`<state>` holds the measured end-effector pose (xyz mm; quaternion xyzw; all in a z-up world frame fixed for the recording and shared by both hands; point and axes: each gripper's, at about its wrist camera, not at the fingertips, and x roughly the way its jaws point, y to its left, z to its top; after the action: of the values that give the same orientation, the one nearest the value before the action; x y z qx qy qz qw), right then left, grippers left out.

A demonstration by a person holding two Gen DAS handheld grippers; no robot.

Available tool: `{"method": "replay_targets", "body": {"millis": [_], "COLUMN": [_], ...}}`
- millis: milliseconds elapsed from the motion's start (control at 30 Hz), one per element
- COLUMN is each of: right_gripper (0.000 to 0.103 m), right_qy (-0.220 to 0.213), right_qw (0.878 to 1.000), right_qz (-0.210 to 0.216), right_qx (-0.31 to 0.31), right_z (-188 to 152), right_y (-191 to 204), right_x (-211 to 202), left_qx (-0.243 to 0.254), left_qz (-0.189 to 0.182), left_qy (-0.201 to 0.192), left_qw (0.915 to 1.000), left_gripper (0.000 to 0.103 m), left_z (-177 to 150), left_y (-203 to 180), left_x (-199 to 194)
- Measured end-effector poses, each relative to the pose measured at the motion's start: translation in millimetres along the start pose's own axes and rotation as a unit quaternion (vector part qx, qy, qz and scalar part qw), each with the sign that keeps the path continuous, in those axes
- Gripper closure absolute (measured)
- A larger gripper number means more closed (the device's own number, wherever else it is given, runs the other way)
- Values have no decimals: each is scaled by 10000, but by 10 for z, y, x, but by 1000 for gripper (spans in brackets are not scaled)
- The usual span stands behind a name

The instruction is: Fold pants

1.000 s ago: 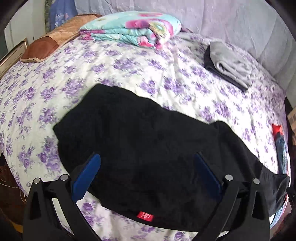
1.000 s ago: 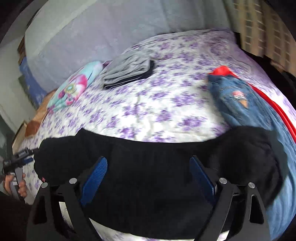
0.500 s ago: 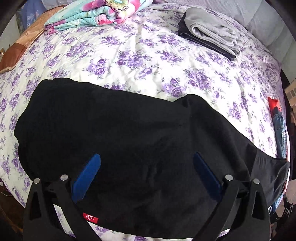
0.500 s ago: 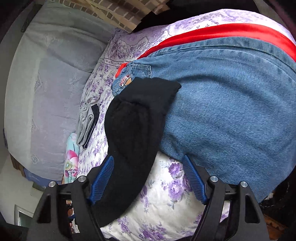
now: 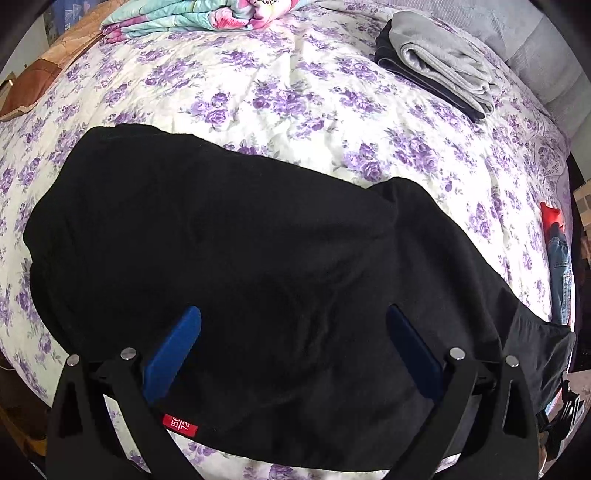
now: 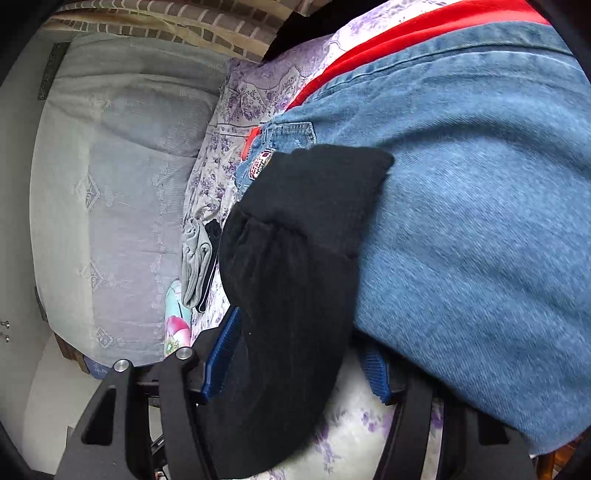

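Black pants [image 5: 229,258] spread flat across the near half of the bed [image 5: 295,122], waist end toward 9 o'clock in the left wrist view, legs running off toward 4 o'clock. Red size tag [image 5: 180,424] at the near hem, 7 o'clock.

Left gripper [image 5: 291,332] hanging over the pants, jaws wide apart, nothing between the pads, no visible contact with the cloth.

Right gripper [image 6: 295,354] at the leg end, rolled sideways. Jaws just been closing, black leg cuff [image 6: 314,206] passing between them. Left pad [image 6: 221,354] up against the fabric edge; right pad [image 6: 375,369] apart from the black cloth, tucked just under the jeans [image 6: 480,221]. No clamp yet, so jaws partly apart around the leg.

Leg end of the pants draped over the jeans, cuff at 12 o'clock of the gripper. Red cloth [image 6: 388,40] under the jeans at 1 o'clock.

Elsewhere on the bed, left wrist view: folded grey garment [image 5: 439,59] on a dark one at 1 o'clock, folded floral blanket [image 5: 192,14] at 11 o'clock, brown pillow [image 5: 40,77] at 10 o'clock. All well apart from the pants.
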<state>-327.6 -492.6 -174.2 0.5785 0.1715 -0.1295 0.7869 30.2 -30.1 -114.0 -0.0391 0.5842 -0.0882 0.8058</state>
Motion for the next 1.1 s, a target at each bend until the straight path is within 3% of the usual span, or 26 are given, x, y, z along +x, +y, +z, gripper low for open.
{"method": "replay_targets", "body": {"millis": [33,167,233,267,333,400,567,667,800,867,900,967,1033,1100], "right_gripper": [45,70,85,88,87,85,86,95,97,97,97,97,97,97], "right_qy": [-21,-110,-173,-166,-44,-44,-233,-365,-668,-752,-770,-679,-457,-136], "right_qw": [10000,9996,9982,9975,9974,9992,9988,9989,9967,9918,9850,9595,9175,8609], "right_qz": [46,259,567,662,603,337,411,268,-129,-440,-649,-994,-1241,-1405], "right_qx": [23,93,-41,-166,-399,-219,140,-91,-452,-933,-1403,-2546,-3751,-4887], "right_z": [1,-31,-29,-13,48,111,128,123,195,181,135,-45,-359,-777], "right_y": [12,137,274,349,400,276,181,315,671,956,1173,1638,2094,2426], "right_x": [0,-101,-180,-195,-130,-27,-13,-65,-160,-179,-157,-32,185,479], "left_qx": [-4,-26,-20,-8,30,99,63,-142,-239,-288,-338,-463,-604,-709], "left_qz": [-10,-36,-47,-58,-84,-121,-123,-142,-148,-139,-141,-151,-177,-237], "left_qy": [6,8,13,24,50,81,5,30,14,-38,-61,-89,-113,-175], "left_qw": [10000,10000,10000,10000,9999,9998,9999,9998,9996,9995,9993,9988,9980,9970], "left_gripper": [5,5,5,5,5,5,5,5,5,5,5,5,5,5], "left_z": [1,1,7,12,13,30,42,50,42,32,26,18,9,4], "left_y": [4,23,31,35,33,30,131,259,390,482,543,678,816,953], "left_x": [4,0,0,5,20,42,-1,13,-1,-29,-44,-63,-83,-118]}}
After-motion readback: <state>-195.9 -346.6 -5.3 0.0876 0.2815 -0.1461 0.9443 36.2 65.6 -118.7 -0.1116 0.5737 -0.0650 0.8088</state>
